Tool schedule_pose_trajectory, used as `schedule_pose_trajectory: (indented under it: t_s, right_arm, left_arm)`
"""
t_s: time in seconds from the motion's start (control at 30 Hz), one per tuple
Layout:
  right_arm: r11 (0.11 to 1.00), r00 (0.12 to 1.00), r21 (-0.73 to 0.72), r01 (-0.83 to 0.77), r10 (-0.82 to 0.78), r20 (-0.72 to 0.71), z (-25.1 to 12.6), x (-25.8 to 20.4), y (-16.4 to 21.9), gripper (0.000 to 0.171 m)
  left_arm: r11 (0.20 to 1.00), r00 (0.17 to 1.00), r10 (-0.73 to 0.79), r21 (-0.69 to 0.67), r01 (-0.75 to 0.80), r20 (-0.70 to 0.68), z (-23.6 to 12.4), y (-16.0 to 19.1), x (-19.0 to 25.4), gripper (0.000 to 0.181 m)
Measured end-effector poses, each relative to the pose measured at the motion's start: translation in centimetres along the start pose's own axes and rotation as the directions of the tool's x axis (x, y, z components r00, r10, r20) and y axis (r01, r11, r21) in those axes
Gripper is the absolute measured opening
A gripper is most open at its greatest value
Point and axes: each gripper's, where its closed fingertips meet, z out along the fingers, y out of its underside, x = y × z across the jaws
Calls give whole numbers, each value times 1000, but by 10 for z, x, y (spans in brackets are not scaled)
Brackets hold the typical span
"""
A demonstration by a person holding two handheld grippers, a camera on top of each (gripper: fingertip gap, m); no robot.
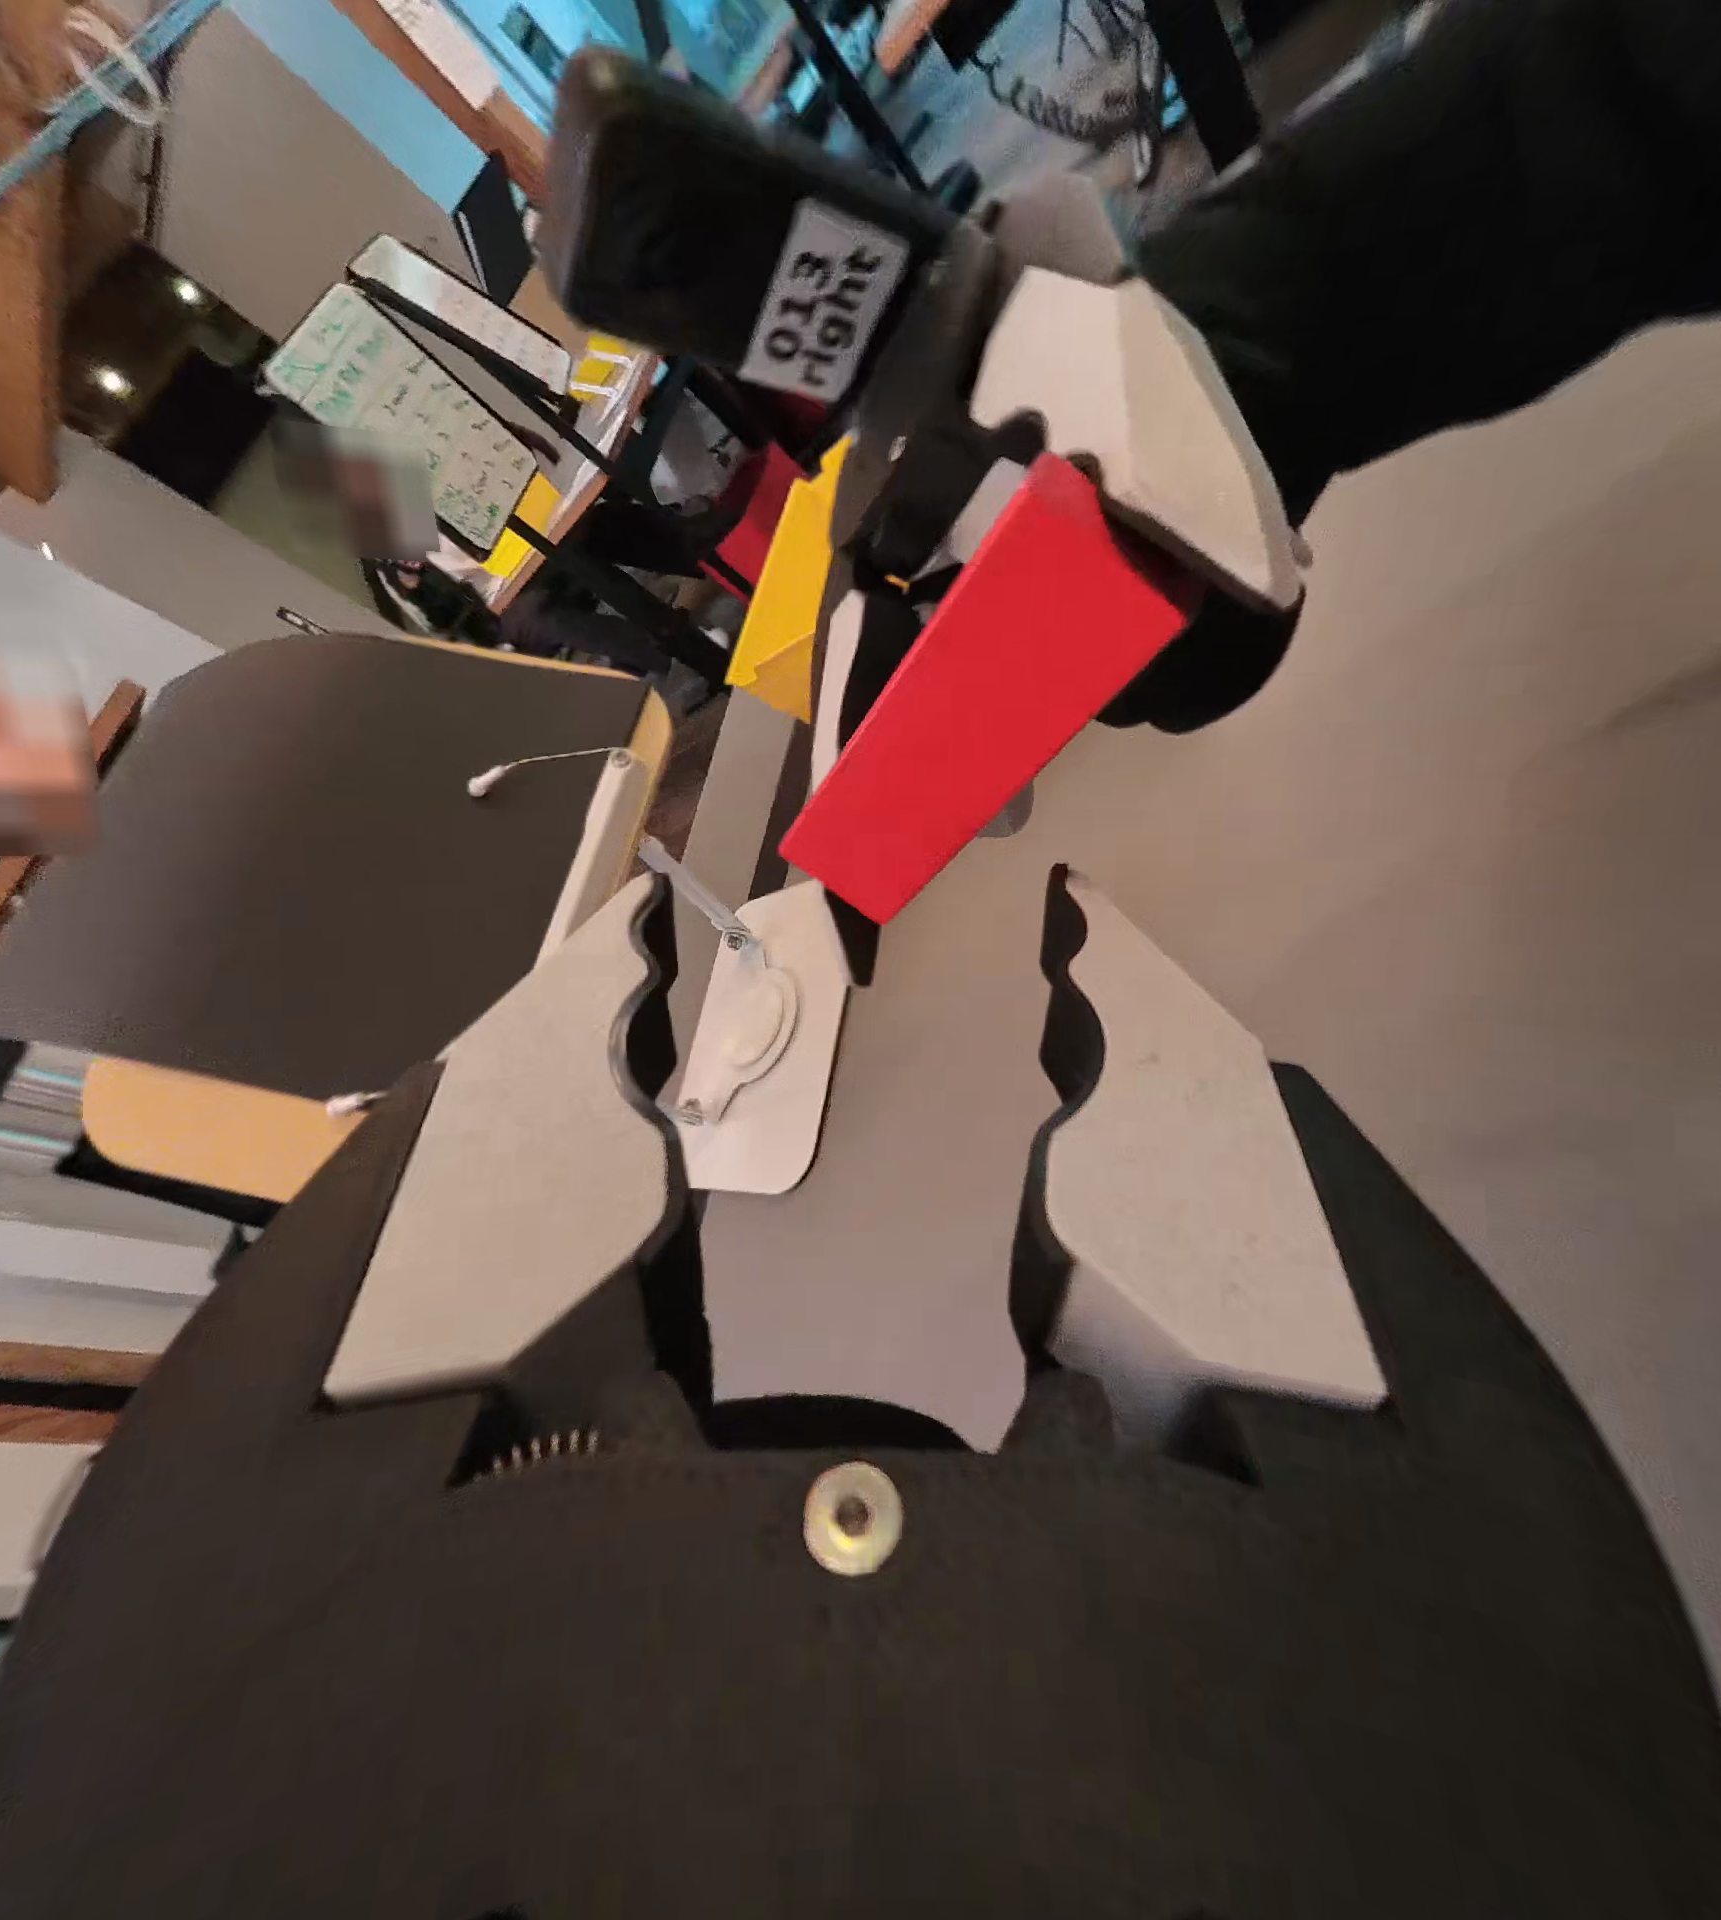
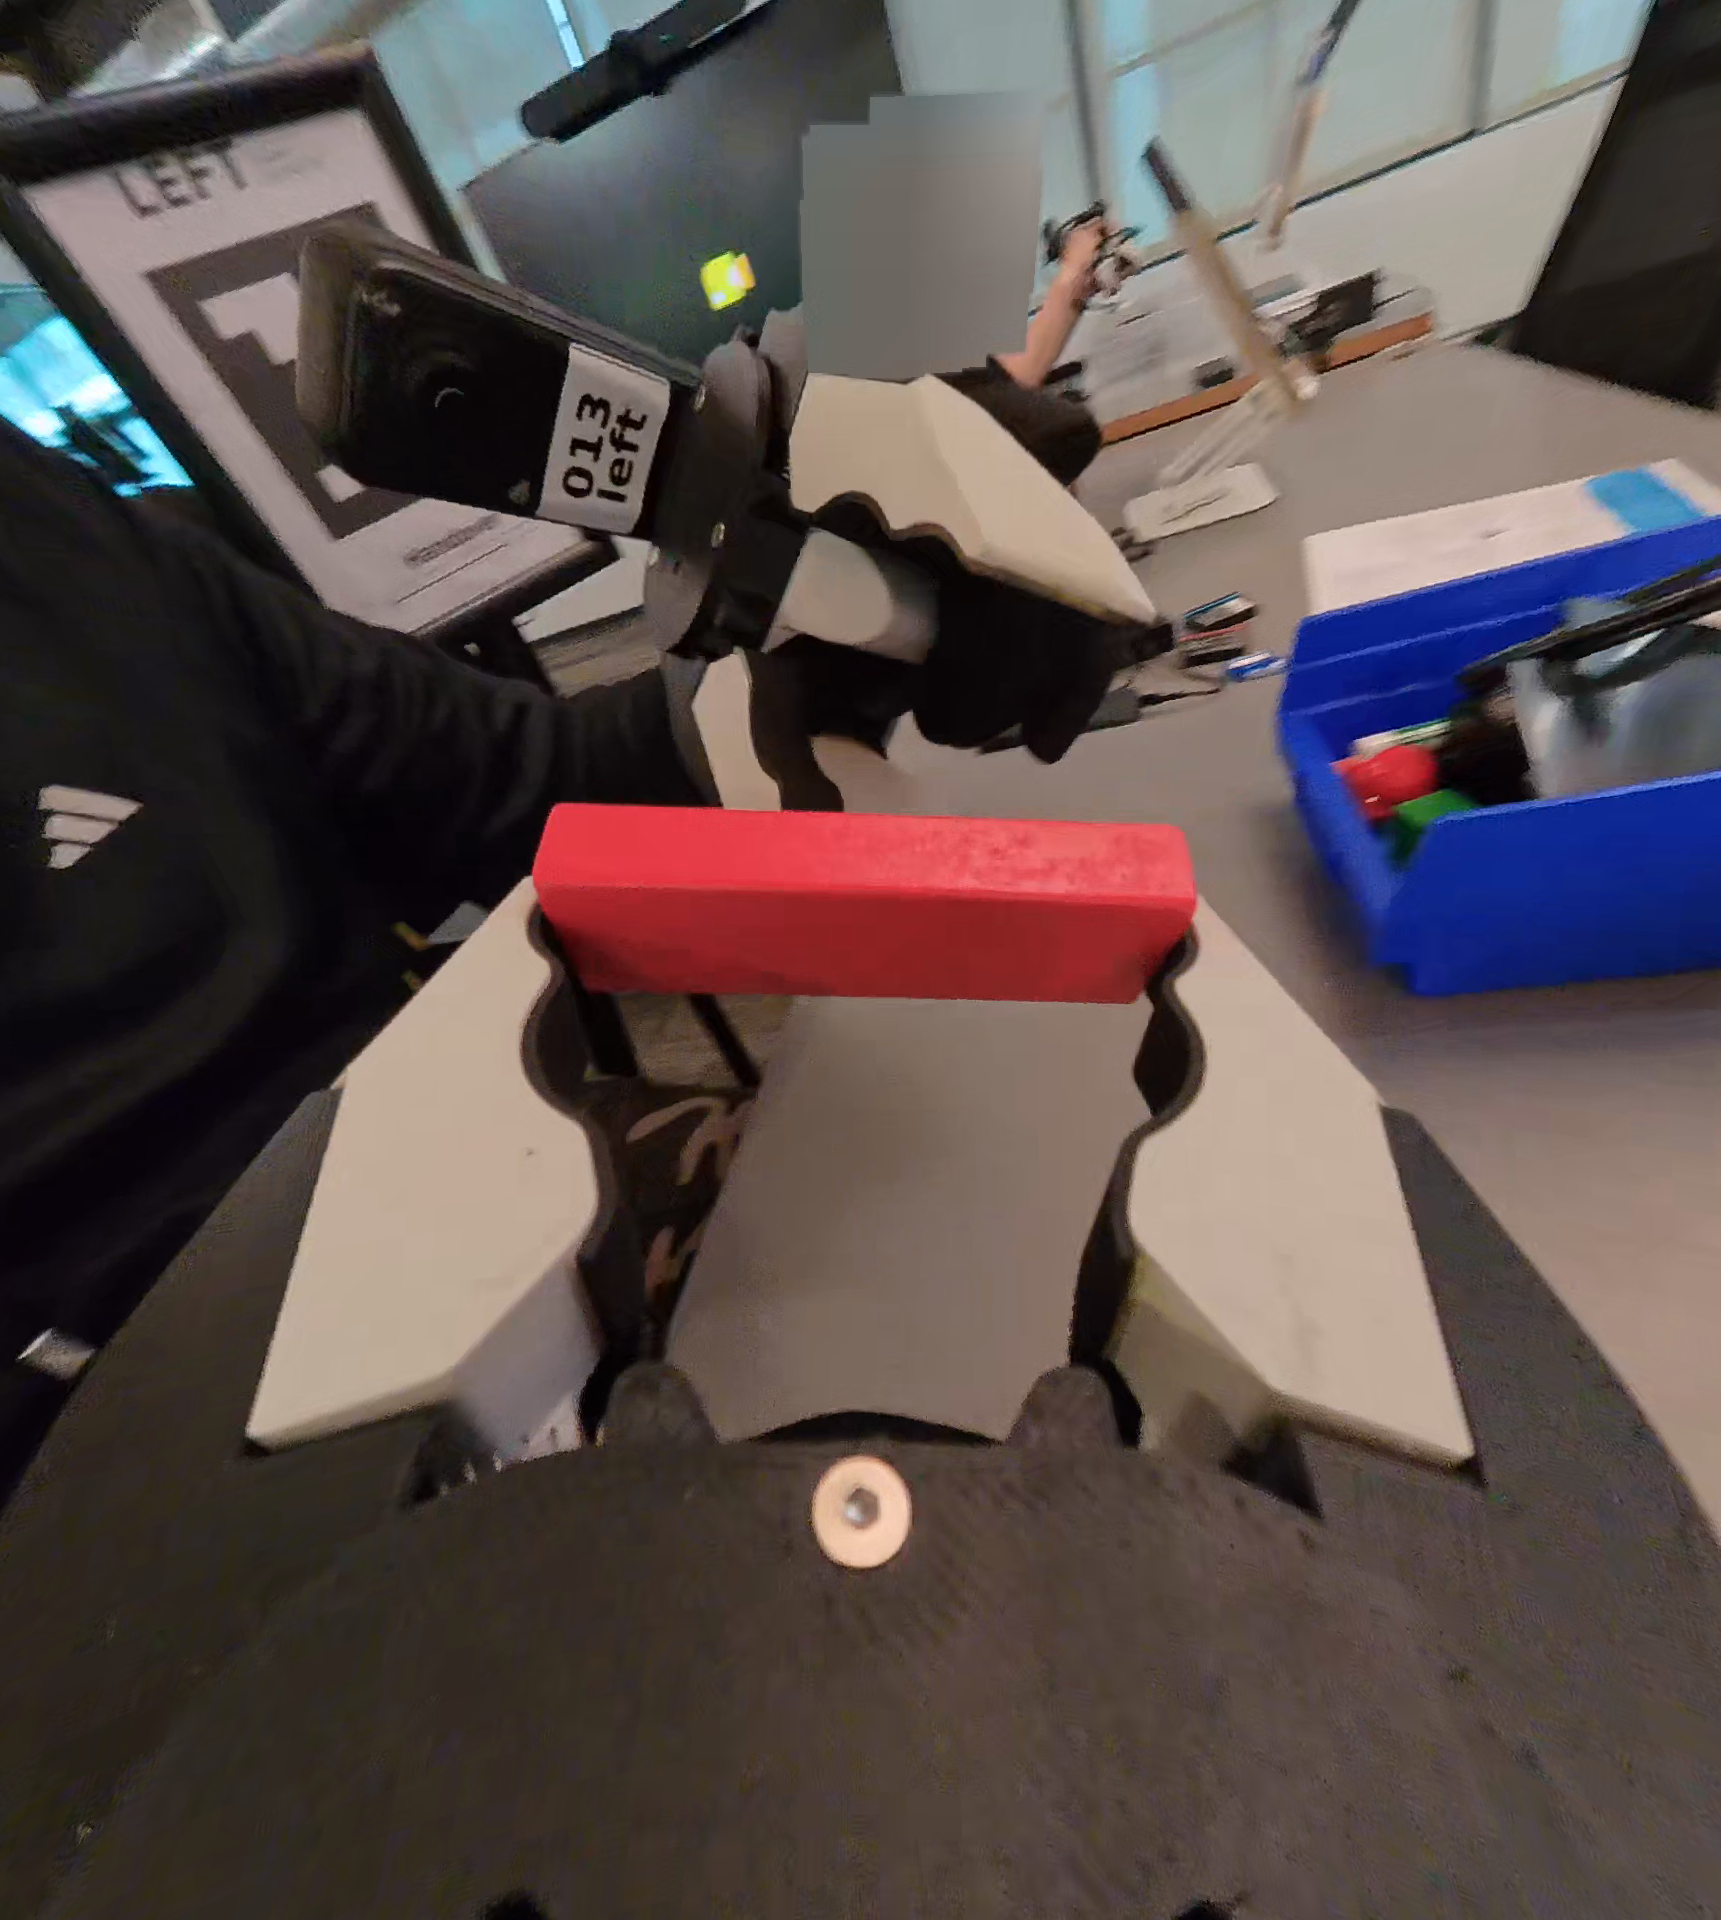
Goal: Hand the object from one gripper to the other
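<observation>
A red block (image 2: 861, 899) is gripped by the right gripper (image 2: 861, 935), its two ends pressed between the tips of the pale fingers (image 2: 440, 1174), so that it lies crosswise at the centre of the right wrist view. In the left wrist view the same block (image 1: 981, 691) is seen in the upper middle of the frame, slanting down toward the left gripper (image 1: 861, 904), with its far end clamped by the right gripper (image 1: 1095, 540). The left gripper's fingers (image 1: 523, 1143) are spread apart, and nothing is held between them; the block's near end is seen just above the gap between their tips, and contact cannot be made out. In the right wrist view the left gripper (image 2: 1147, 623) is seen at upper centre, beyond the block, carried by a gloved hand (image 2: 1001, 675). A blue bin (image 2: 1562, 914) holding assorted items is seen at the right edge, resting on a grey table (image 2: 1458, 1195).
</observation>
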Motion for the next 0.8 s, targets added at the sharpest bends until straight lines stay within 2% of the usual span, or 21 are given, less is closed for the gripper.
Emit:
schedule_pose_trajectory:
  t_s: [0.23, 0.37, 0.43, 0.53, 0.63, 0.8]
  right_arm:
    - [996, 979, -75, -51, 65, 193, 6, -28, 23, 108]
    - [995, 972, -86, -58, 76, 222, 6, -33, 25, 108]
    - [994, 971, -87, -64, 82, 224, 6, -32, 27, 108]
    - [996, 974, -62, -65, 76, 211, 8, -29, 24, 109]
    - [1000, 989, -1, -17, 17, 145, 7, -21, 10, 113]
    - [991, 990, -23, 135, -136, -45, -5, -2, 2, 108]
  left_arm:
    - [994, 991, 101, -24, -104, -88, 14, -5, 34, 55]
    - [993, 984, 116, -21, -120, -136, 17, -7, 47, 39]
    - [992, 983, 118, -24, -123, -141, 17, -7, 48, 38]
    - [992, 984, 116, -39, -122, -138, 18, -3, 47, 37]
    - [997, 987, 51, -51, -60, -152, 17, -1, 45, 36]
    - [981, 963, -195, -17, 195, -185, 14, 3, 31, 34]
